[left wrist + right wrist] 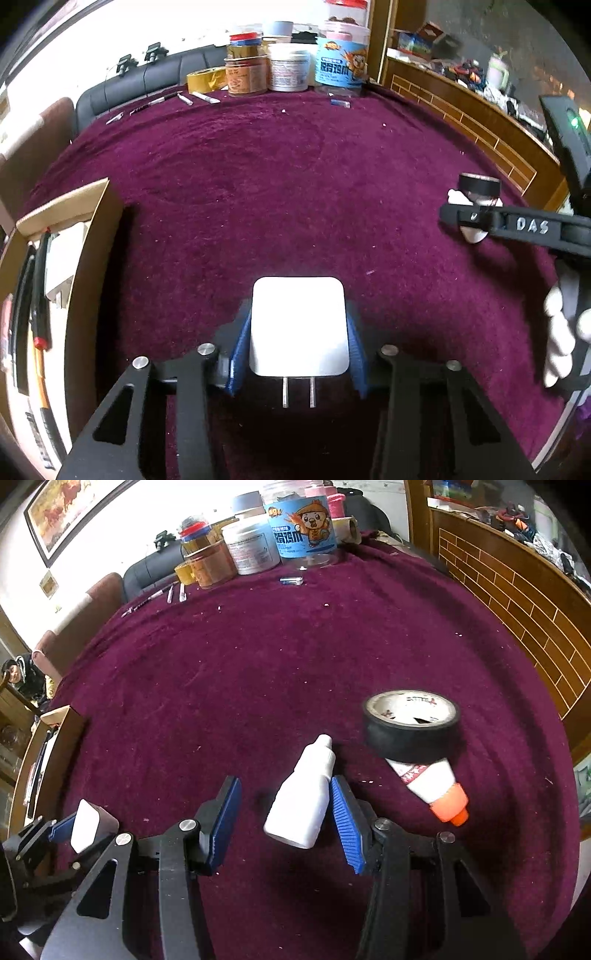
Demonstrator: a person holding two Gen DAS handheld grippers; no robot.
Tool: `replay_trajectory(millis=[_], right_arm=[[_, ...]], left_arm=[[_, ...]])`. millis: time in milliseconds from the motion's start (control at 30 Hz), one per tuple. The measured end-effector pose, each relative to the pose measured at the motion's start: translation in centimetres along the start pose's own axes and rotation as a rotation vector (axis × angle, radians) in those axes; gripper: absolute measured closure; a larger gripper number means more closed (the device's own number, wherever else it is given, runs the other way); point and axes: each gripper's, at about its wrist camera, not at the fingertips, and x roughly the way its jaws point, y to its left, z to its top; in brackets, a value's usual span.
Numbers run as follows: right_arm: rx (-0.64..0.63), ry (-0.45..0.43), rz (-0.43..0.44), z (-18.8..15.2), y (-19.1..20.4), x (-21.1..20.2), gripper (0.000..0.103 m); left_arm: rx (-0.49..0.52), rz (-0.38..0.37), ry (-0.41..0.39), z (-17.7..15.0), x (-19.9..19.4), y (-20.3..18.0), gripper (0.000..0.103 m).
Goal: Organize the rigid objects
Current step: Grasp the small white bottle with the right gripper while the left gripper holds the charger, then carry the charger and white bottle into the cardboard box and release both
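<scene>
White charger (299, 325) clamped between left gripper (298, 347) pads, above table's near edge, not yet boxed. Cardboard box (88, 236) at left edge holds several items, contents unclear. Right gripper (284, 812) wide open around white bottle (301, 797). Black tape roll (412, 725) and glue tube (436, 786) wait near right edge on purple cloth (240, 672).

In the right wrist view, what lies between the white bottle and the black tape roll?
Only bare purple cloth separates the white bottle from the black tape roll; the right wrist view shows it. The orange-capped tube lies beside, tucked under the roll.
</scene>
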Motion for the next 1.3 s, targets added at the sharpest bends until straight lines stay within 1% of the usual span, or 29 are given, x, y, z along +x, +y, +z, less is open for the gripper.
replay_trajectory(millis=[133,167,200,233,300,400,533,600,700,833,900,1000,1067,1100,1200,1300], right_arm=[[-0.033,0.008,-0.058,-0.1,1.0,0.3,0.056],[-0.041,0.006,-0.084,-0.2,1.2,0.3,0.063],[-0.051,0.002,-0.118,-0.3,1.3,0.3,0.073],[-0.054,0.000,-0.130,-0.4,1.4,0.2,0.074],[-0.026,0.001,-0.095,-0.8,1.0,-0.2,0.076],[0.013,0.006,-0.057,-1.3,0.6,-1.1,0.079],[0.006,-0.022,-0.033,-2.3,1.3,-3.3,0.079],[-0.007,-0.038,-0.026,-2.8,2.2,-4.5,0.079],[-0.029,-0.055,0.012,-3.1,3.9,-6.0,0.079],[-0.076,-0.069,0.095,-3.3,7.6,-7.6,0.079],[-0.110,-0.066,0.142,-3.5,9.8,-8.1,0.079],[-0.155,-0.051,0.211,-3.9,13.1,-8.4,0.079],[-0.187,-0.030,0.262,-4.2,15.5,-8.0,0.079],[-0.202,-0.014,0.293,-4.3,17.0,-7.6,0.079],[-0.225,0.035,0.367,-4.8,20.4,-5.8,0.079],[-0.247,0.097,0.412,-5.2,23.6,-3.6,0.079]], left_arm=[[-0.024,-0.029,-0.008,0.1,-0.1,0.6,0.064],[-0.034,-0.039,-0.012,0.1,-0.1,0.8,0.064],[-0.043,-0.050,-0.014,0.1,-0.1,1.0,0.064],[-0.059,-0.067,-0.018,0.1,-0.2,1.3,0.064],[-0.082,-0.090,-0.023,0.0,-0.3,1.8,0.064],[-0.090,-0.090,-0.025,-0.2,-0.8,1.9,0.065],[-0.101,-0.132,-0.053,-1.2,-2.9,2.0,0.065],[-0.102,-0.152,-0.074,-1.7,-4.4,2.1,0.065],[-0.123,-0.189,-0.108,-2.4,-6.6,2.7,0.064],[-0.155,-0.209,-0.160,-3.4,-10.0,4.5,0.064],[-0.182,-0.198,-0.179,-4.2,-11.5,6.3,0.064],[-0.242,-0.141,-0.191,-5.7,-13.3,10.0,0.064],[-0.293,-0.083,-0.195,-6.7,-14.1,13.0,0.064],[-0.322,-0.044,-0.199,-7.3,-14.4,14.7,0.064],[-0.409,0.029,-0.197,-8.6,-14.8,19.0,0.064],[-0.476,0.077,-0.188,-9.5,-14.5,22.2,0.064]])
